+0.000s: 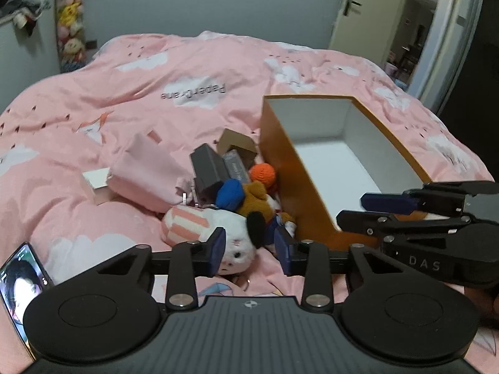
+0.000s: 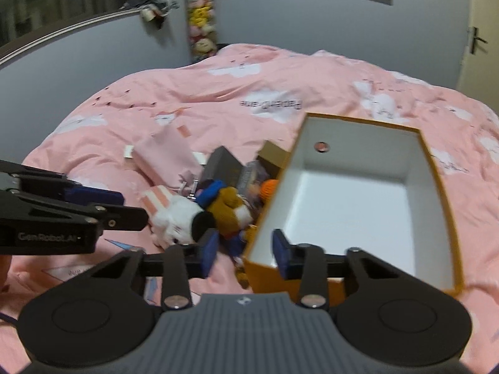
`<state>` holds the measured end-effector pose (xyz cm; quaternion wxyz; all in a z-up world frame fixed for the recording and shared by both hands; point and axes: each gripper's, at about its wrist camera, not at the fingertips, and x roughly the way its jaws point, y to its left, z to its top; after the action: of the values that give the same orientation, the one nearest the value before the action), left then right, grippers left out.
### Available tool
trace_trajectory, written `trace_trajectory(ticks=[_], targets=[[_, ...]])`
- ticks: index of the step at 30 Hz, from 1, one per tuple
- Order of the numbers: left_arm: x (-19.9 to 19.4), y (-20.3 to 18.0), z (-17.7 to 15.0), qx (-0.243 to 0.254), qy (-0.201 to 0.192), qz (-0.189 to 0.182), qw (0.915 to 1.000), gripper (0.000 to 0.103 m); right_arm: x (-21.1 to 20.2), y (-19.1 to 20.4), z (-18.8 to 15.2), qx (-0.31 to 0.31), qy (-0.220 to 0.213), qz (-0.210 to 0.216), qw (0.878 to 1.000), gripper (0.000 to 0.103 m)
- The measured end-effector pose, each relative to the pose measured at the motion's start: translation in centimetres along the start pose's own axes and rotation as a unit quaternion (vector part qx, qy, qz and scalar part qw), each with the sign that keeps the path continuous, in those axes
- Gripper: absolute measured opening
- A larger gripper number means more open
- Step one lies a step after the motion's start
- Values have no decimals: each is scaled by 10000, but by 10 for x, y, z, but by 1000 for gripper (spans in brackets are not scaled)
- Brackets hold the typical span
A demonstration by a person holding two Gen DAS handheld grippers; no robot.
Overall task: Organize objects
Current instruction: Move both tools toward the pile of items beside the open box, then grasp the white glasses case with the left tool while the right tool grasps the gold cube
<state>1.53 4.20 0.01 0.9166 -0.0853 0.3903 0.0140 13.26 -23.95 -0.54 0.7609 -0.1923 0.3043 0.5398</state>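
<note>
An orange box (image 1: 287, 168) with a white inside lies open and empty on the pink bed; it also shows in the right wrist view (image 2: 433, 168). A heap of objects lies left of it: a white plush with a black ear (image 1: 237, 240), a brown plush with a blue cap (image 1: 249, 199), an orange ball (image 1: 263, 173), grey boxes (image 1: 209, 168), a brown carton (image 1: 238, 143) and a pink pouch (image 1: 146, 171). My left gripper (image 1: 251, 249) is open, just above the white plush. My right gripper (image 2: 244, 251) is open, over the box's near left corner.
A phone (image 1: 18, 283) with a lit screen lies at the bed's near left. A white flat box (image 1: 95, 179) lies beside the pouch. A column of plush toys (image 2: 201, 15) hangs on the far wall. A door (image 1: 352, 9) stands at the far right.
</note>
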Motion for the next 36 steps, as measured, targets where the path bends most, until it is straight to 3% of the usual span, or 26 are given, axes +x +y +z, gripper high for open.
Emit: trace_trajectory(ticks=[5, 12, 17, 20, 23, 27, 30, 36], targets=[[8, 20, 15, -190, 80, 239, 9995, 36, 31, 7, 23, -173, 215, 300, 9992, 29], [27, 60, 42, -515, 174, 538, 9971, 37, 75, 17, 53, -380, 444, 580, 9966, 29], [40, 87, 56, -574, 218, 883, 9942, 50, 111, 21, 70, -404, 680, 679, 9946, 30], [47, 99, 65, -297, 291, 990, 9942, 54, 130, 23, 77, -432, 825, 709, 9931, 30], [55, 105, 73, 285, 491, 1019, 9932, 54, 149, 26, 87, -499, 964, 686, 9917, 31], [62, 119, 86, 958, 889, 656, 9892, 54, 171, 22, 102, -479, 1176, 640, 9898, 31], [70, 127, 99, 1472, 1298, 380, 9798, 54, 180, 17, 115, -541, 1227, 527, 9896, 34], [110, 136, 102, 2637, 2223, 135, 9386, 58, 193, 16, 136, -940, 1265, 511, 9862, 37]])
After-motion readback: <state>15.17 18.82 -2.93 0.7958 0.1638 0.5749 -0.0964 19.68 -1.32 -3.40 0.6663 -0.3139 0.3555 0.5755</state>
